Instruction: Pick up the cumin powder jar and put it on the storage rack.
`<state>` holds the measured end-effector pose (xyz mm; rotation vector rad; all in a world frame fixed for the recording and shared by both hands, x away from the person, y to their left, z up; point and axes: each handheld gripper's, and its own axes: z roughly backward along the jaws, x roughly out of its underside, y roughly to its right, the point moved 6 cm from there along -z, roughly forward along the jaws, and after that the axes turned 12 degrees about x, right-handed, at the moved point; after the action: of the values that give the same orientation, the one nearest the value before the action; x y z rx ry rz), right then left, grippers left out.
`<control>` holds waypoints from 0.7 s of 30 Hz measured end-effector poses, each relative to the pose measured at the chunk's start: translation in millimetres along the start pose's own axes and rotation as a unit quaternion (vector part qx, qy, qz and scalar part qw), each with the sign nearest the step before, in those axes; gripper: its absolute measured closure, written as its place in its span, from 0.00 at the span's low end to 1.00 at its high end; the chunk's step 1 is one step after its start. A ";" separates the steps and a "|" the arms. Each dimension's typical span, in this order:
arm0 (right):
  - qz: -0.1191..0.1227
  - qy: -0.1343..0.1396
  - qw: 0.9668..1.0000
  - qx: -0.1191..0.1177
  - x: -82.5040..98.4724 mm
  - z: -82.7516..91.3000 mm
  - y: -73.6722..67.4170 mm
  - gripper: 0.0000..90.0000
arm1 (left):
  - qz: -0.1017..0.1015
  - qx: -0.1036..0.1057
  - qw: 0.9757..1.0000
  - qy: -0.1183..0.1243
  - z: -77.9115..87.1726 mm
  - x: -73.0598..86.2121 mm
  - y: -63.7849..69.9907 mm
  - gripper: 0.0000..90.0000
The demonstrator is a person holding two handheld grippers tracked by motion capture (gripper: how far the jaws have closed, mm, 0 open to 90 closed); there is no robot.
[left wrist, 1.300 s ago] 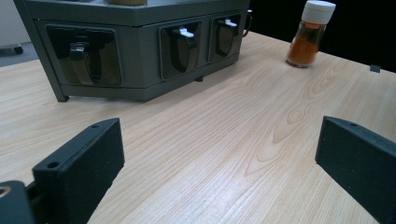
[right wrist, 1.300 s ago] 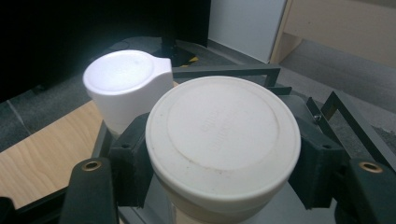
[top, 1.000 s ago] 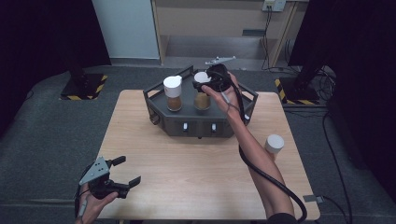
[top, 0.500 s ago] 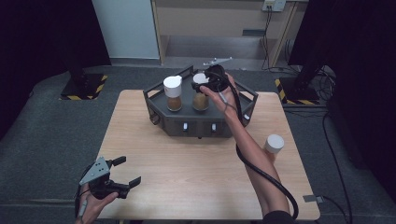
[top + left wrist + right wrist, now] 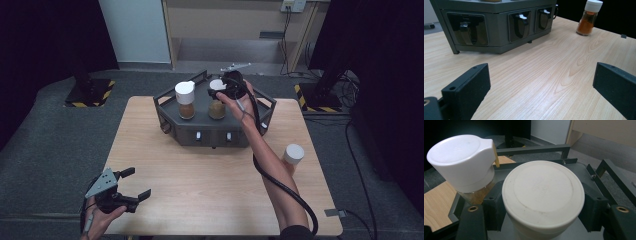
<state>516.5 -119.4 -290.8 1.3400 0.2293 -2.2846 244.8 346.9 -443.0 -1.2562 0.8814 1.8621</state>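
Right gripper (image 5: pixel 223 91) clamps a white-capped jar (image 5: pixel 543 197) in the rack (image 5: pixel 212 135).

I am counting three spice jars with white lids: two are standing in the rack, one with a spouted cap (image 5: pixel 185 99) and one with a flat round lid (image 5: pixel 216 102), and a third jar (image 5: pixel 292 156) is standing apart on the counter (image 5: pixel 200 195). I am counting one dark grey rack (image 5: pixel 212 132). I am noting three recessed levers on its front faces in the left gripper view: (image 5: pixel 466 27), (image 5: pixel 521 21) and (image 5: pixel 544 15). I am holding two hand-held grippers, the left hand-held gripper (image 5: pixel 134 187) and the right hand-held gripper (image 5: pixel 222 89). I am working at one counter.
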 end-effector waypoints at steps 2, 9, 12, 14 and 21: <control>0.006 0.000 1.000 0.003 -0.4 0.3 -2.9 0.38 | 0.000 0.000 1.000 0.000 -0.1 -0.1 0.2 0.00; 0.008 0.003 1.000 0.003 1.4 1.4 -3.1 0.37 | -0.001 0.001 1.000 -0.001 -0.2 -0.2 0.2 0.00; 0.008 0.009 1.000 0.000 2.2 1.6 -2.9 0.33 | -0.002 0.001 1.000 -0.002 -0.3 -0.4 0.5 0.00; 0.005 0.009 1.000 -0.003 1.8 2.3 -1.9 0.31 | -0.002 0.001 1.000 -0.002 -0.4 -0.4 0.5 0.00; 0.006 0.033 0.999 -0.010 1.8 10.1 2.3 0.10 | -0.003 0.002 1.000 -0.003 -0.8 -0.7 0.7 0.00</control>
<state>509.0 -125.8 -287.0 1.4041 0.2635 -2.2248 244.8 345.8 -442.5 -1.2486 0.8754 1.8581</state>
